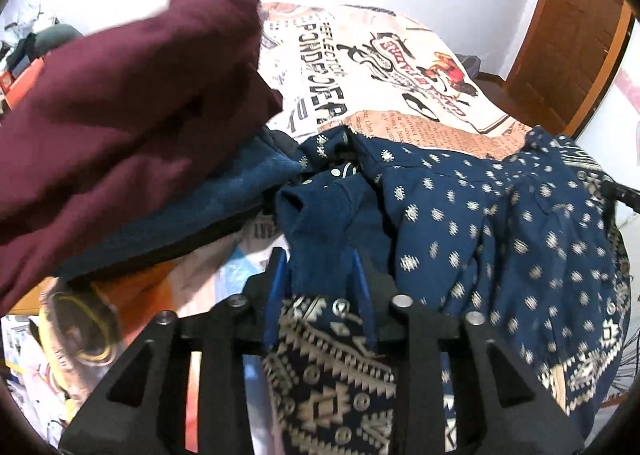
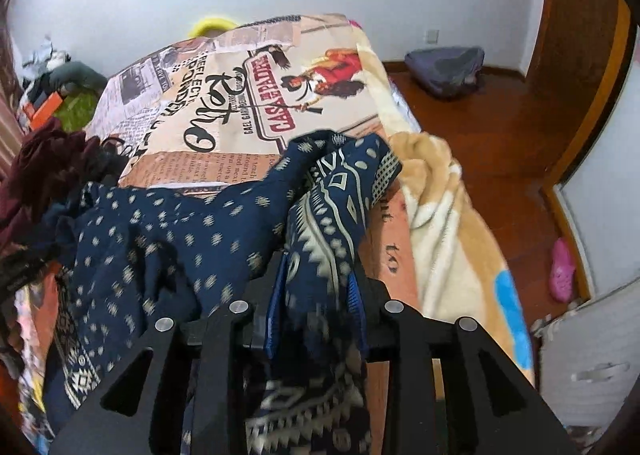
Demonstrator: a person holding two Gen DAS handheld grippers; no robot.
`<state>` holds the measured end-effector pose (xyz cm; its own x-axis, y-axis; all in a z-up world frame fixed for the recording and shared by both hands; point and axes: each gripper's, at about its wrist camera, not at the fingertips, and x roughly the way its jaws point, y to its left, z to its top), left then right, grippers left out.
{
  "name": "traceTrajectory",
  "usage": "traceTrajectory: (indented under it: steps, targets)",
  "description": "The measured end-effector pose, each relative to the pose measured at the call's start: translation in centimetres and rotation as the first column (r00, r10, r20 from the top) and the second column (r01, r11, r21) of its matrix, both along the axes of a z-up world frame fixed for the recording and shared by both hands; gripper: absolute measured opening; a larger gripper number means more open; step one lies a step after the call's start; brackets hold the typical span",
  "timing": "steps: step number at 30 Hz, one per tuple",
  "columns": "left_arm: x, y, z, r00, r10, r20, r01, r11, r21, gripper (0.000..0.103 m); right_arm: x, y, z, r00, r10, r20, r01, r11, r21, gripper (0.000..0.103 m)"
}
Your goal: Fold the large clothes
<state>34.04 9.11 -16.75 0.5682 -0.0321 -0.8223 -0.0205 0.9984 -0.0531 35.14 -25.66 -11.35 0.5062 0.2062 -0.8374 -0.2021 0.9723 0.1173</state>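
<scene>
A navy garment with cream dots and a geometric border (image 1: 500,223) lies bunched on the bed. My left gripper (image 1: 320,275) points down at it. A fold of the cloth runs between its blue fingers (image 1: 276,279), which stand apart and loose around it. In the right wrist view the border end of the same garment (image 2: 340,191) rises in a peak ahead. My right gripper (image 2: 318,287) has that bunched border between its fingers (image 2: 354,291), and the cloth fills the gap and touches both.
A maroon garment (image 1: 120,115) lies over a blue one (image 1: 208,207) at the left. The bed (image 2: 224,95) carries a newspaper-print cover, with a beige blanket (image 2: 448,239) hanging off its right edge. Wooden floor (image 2: 500,123), a pink shoe (image 2: 562,271) and a grey cushion (image 2: 444,67) lie to the right.
</scene>
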Motion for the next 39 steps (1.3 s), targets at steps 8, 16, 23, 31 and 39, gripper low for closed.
traceTrajectory:
  steps: [8, 16, 23, 31, 39]
  targets:
    - [-4.8, 1.4, 3.3, 0.998, 0.035, 0.047, -0.035, 0.999, 0.001, 0.061, -5.3, -0.3, 4.7, 0.994, 0.042, 0.101, -0.04, 0.999, -0.014, 0.052]
    - [-9.5, 3.4, 4.0, 0.998, 0.059, 0.027, -0.059, 0.998, -0.002, 0.064, -9.5, 0.1, 6.6, 0.985, 0.129, 0.118, -0.115, 0.986, -0.117, 0.059]
    - [-12.8, 4.9, 0.6, 0.993, 0.033, -0.111, -0.044, 0.993, -0.106, 0.066, -12.7, -0.9, 4.9, 0.99, 0.124, 0.066, -0.12, 0.991, -0.067, 0.062]
    - [-15.8, 3.4, -4.2, 0.974, -0.027, -0.227, -0.024, 0.975, -0.22, 0.066, -14.7, -2.6, -0.3, 0.996, 0.055, -0.067, -0.05, 0.997, 0.065, 0.062]
    - [-16.9, 2.5, -7.0, 0.967, -0.033, -0.254, -0.048, 0.951, -0.305, 0.067, -16.0, -4.1, -4.6, 0.976, 0.003, -0.219, 0.03, 0.989, 0.148, 0.062]
